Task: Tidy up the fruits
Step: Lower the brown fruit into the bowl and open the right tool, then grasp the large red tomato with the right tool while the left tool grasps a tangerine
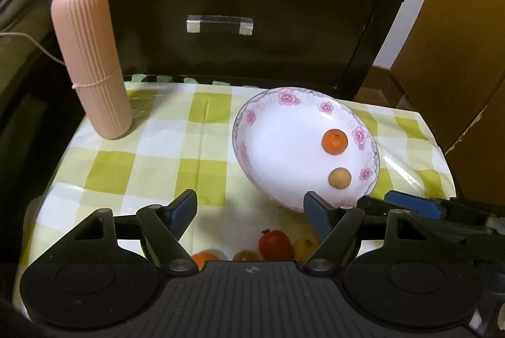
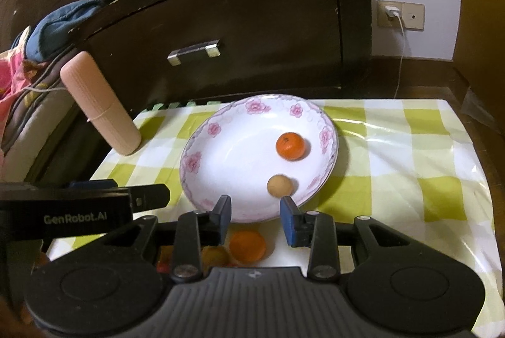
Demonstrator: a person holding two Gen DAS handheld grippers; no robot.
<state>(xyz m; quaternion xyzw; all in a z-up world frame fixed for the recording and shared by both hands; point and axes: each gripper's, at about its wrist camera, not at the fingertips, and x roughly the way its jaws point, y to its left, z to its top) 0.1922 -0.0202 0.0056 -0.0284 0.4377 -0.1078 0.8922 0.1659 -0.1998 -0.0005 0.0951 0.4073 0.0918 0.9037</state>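
While glossy, round plate [image 2: 221,154], smooth orange [image 2: 290,146]

Left gripper [image 1: 251,207]: pointed steeply downward, jaws spread wide, nothing between the blue pads.
Left fingers [image 1: 184,208]: black linkage arms angled outward, both tips in clear view, touching nothing.
Right gripper [image 2: 255,213]: also tilted downward, jaws a narrow gap apart, nothing clamped between them.
Right fingers [image 2: 292,219]: blue pads faced each other across the gap, empty.
Relative placement: the two grippers stood side by side, close together; the right one's black body showed at the right edge of the left wrist view, and the left one's body at the left edge of the right wrist view.
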